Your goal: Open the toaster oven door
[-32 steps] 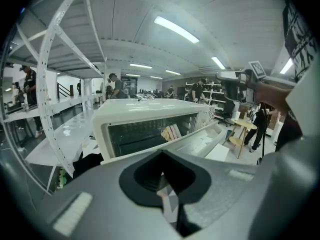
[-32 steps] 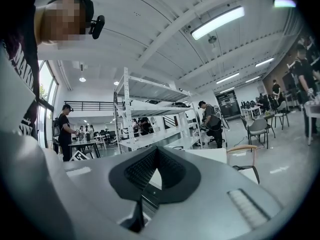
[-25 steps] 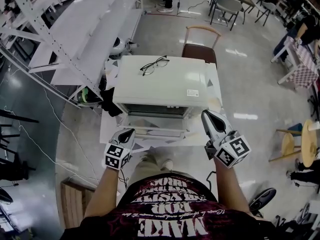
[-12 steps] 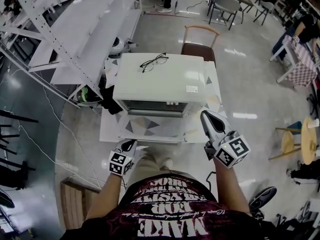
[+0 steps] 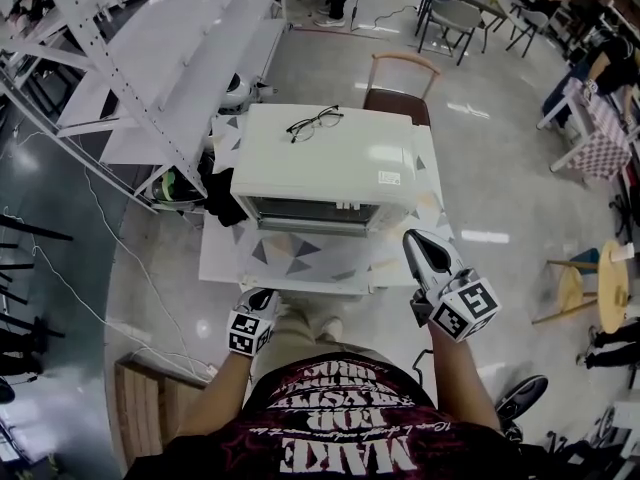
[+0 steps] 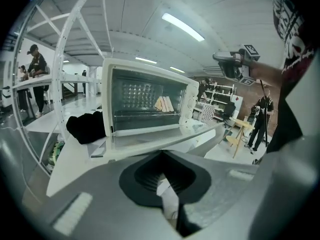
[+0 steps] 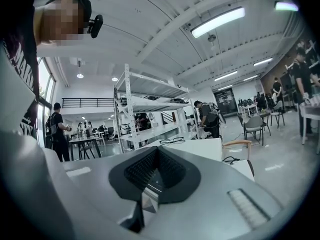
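A white toaster oven (image 5: 330,158) stands on a small table (image 5: 228,260) with a triangle pattern. In the left gripper view the oven (image 6: 145,99) faces me, and a rack and bread slices (image 6: 164,104) show inside through its front. I cannot tell from these views whether its door is down or up. My left gripper (image 5: 262,298) hangs shut and empty below the table's near edge, apart from the oven. My right gripper (image 5: 420,240) is shut and empty at the table's near right corner, pointing up past the oven.
Eyeglasses (image 5: 314,124) lie on the oven's top. A black cloth (image 5: 222,196) sits by its left side. White metal shelving (image 5: 150,68) runs along the left, and a wooden chair (image 5: 400,76) stands behind the table. People and chairs are far off at the top right.
My left gripper has drawn back from the oven's front toward my body. A pale panel seen under the oven front a second ago no longer shows. The right gripper has barely shifted.
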`<state>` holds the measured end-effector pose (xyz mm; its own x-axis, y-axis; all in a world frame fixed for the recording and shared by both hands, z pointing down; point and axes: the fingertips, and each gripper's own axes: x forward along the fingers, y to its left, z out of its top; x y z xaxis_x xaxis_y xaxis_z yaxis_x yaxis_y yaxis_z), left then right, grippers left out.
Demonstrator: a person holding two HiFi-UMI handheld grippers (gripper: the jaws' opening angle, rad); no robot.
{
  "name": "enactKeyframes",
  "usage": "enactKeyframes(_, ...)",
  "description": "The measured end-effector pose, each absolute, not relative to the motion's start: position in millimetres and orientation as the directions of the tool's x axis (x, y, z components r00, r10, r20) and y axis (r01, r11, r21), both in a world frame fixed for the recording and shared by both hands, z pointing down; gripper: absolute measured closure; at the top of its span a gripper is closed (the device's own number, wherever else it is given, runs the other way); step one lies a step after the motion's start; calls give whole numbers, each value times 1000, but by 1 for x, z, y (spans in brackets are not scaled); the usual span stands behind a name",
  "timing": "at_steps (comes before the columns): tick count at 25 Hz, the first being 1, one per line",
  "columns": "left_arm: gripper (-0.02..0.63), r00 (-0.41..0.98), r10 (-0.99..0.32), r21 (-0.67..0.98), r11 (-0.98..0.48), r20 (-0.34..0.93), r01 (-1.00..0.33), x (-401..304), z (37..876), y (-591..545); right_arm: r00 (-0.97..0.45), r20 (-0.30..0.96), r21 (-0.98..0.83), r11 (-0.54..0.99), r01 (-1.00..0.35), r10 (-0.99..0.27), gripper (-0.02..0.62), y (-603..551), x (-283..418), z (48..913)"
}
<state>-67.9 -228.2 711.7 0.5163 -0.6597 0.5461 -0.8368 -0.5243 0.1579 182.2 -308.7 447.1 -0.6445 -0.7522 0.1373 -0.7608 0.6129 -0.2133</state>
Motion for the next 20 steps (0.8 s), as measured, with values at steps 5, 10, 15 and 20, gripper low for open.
enactKeyframes(5,603,505,-674,180,-494,539,-851,-68,735,-221,-657,161,-216,623,-752,-737,569,-306,172,456)
enactKeyframes(10,603,507,-688,168,-499,520,-850,-70,745,-219,-670,179,-216,636,-741,-720,569,-301,162,463)
enactKeyframes(15,603,506,-703,168,-494,500,-853,-69,761,-213,-675,209,-213,641,-737,-707,569,-302,155,473)
enactKeyframes(20,603,500,-720,156,-491,481,-857,-69,771,-208,-696,221,-196,667,-718,-684,569,-300,144,473)
